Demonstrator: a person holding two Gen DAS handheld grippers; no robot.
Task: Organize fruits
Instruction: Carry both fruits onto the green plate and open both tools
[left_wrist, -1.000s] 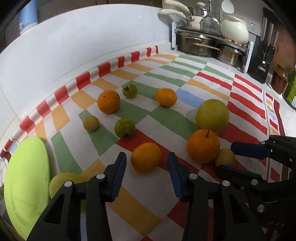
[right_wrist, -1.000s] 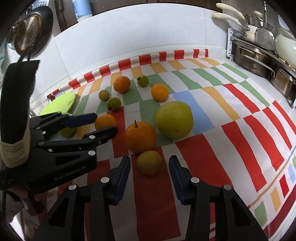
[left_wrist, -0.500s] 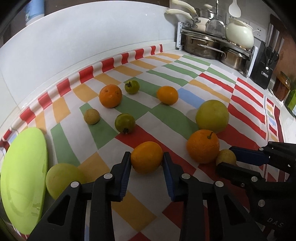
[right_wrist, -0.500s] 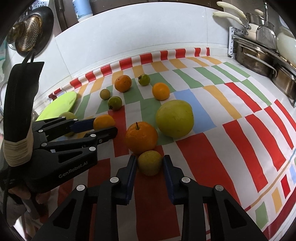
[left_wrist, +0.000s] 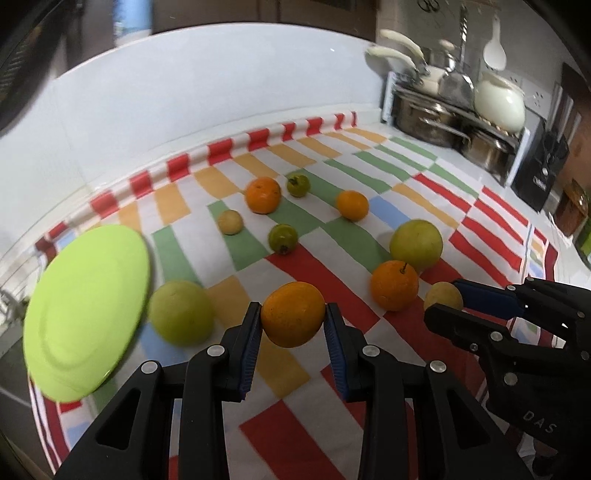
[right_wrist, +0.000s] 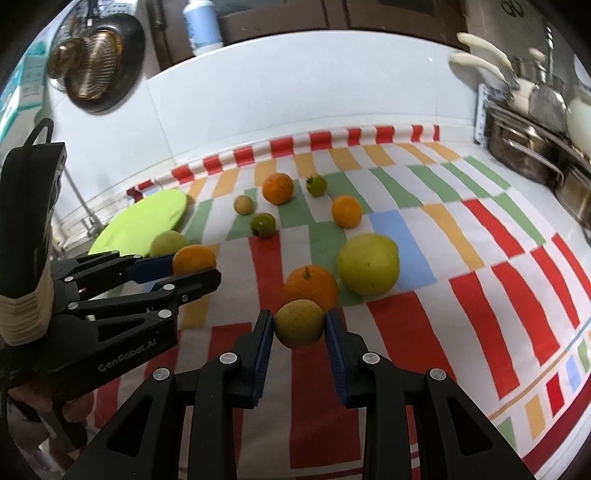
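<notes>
My left gripper (left_wrist: 293, 325) is shut on an orange (left_wrist: 293, 314), held a little above the striped cloth. My right gripper (right_wrist: 299, 328) is shut on a small yellow-brown fruit (right_wrist: 299, 324), also lifted. In the left wrist view the right gripper (left_wrist: 448, 301) holds that fruit (left_wrist: 441, 295) at the right. In the right wrist view the left gripper (right_wrist: 194, 266) holds the orange (right_wrist: 194, 259) at the left. A lime-green plate (left_wrist: 86, 310) lies at the left, with a green apple (left_wrist: 181, 312) beside it. Several more oranges and green fruits lie on the cloth.
A stemmed orange (right_wrist: 310, 288) and a large yellow-green fruit (right_wrist: 368, 264) lie just ahead of the right gripper. A rack of steel pots (left_wrist: 454, 125) stands at the back right. A white tiled wall (left_wrist: 184, 110) borders the cloth (right_wrist: 461, 258) behind.
Both grippers closed on their fruits, the left on the orange and the right on the small yellow-brown fruit, and both have lifted them off the cloth.
</notes>
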